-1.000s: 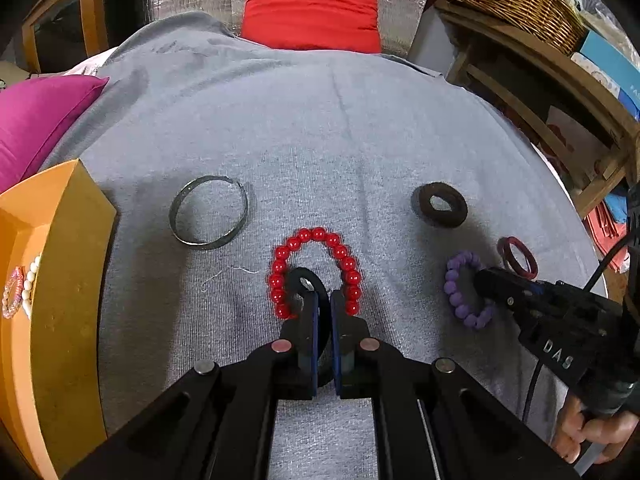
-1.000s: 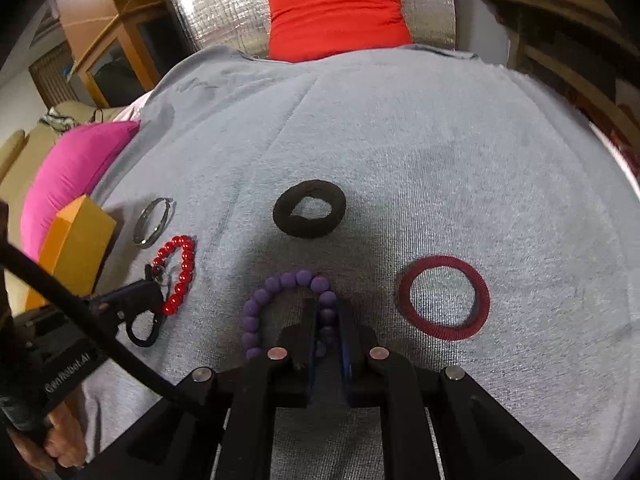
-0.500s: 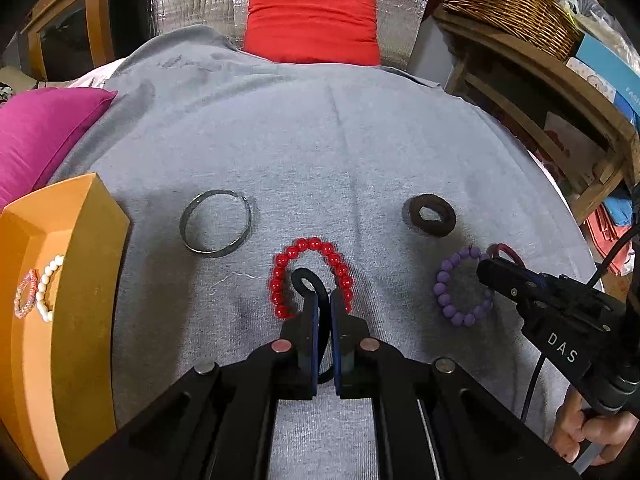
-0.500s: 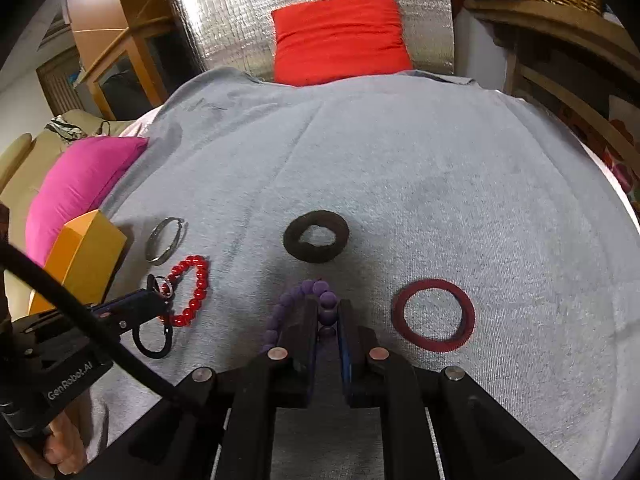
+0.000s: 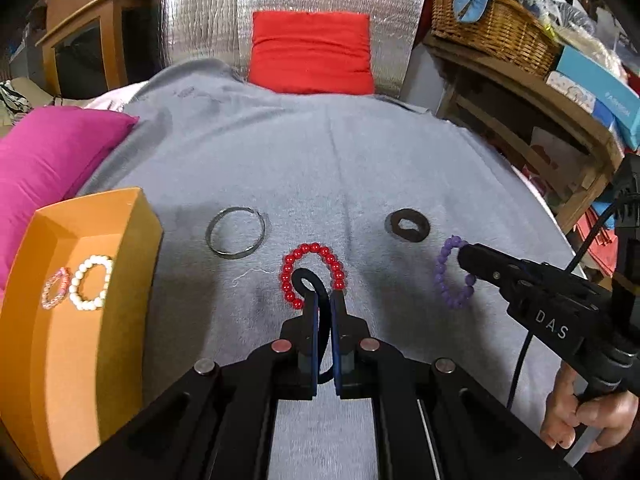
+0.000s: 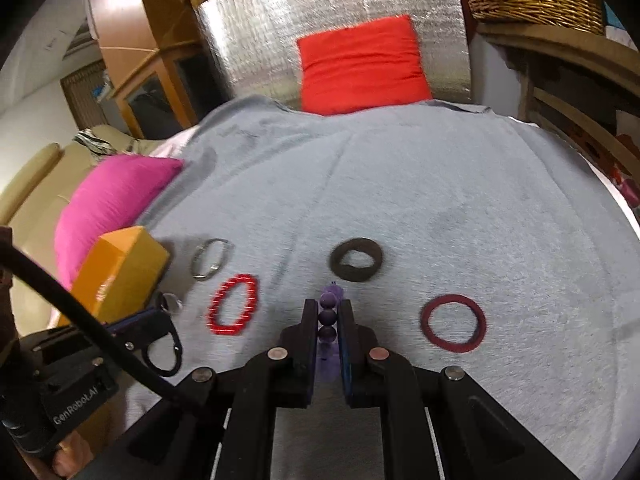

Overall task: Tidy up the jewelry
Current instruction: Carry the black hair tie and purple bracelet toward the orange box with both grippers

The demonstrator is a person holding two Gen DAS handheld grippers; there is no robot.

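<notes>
My left gripper (image 5: pixel 325 298) is shut on a black hair tie (image 5: pixel 307 282), held above the red bead bracelet (image 5: pixel 313 276) that lies on the grey cloth. My right gripper (image 6: pixel 329 308) is shut on the purple bead bracelet (image 6: pixel 329 316), lifted off the cloth; it hangs from the fingers in the left wrist view (image 5: pixel 452 274). An orange box (image 5: pixel 76 308) at the left holds a white pearl bracelet (image 5: pixel 91 288) and a pink one (image 5: pixel 55 289). A silver bangle (image 5: pixel 235 233), a dark brown scrunchie (image 5: pixel 407 225) and a maroon ring (image 6: pixel 453 322) lie on the cloth.
A magenta cushion (image 5: pixel 48 160) lies behind the box, a red cushion (image 5: pixel 312 58) at the far end. Wooden shelves with a wicker basket (image 5: pixel 492 28) stand to the right. The cloth's right edge (image 5: pixel 552 216) drops off near the shelves.
Both grippers have risen and pulled back with their items. The purple bracelet has left the cloth; the red bracelet stays lying there. The orange box's inside has come into view.
</notes>
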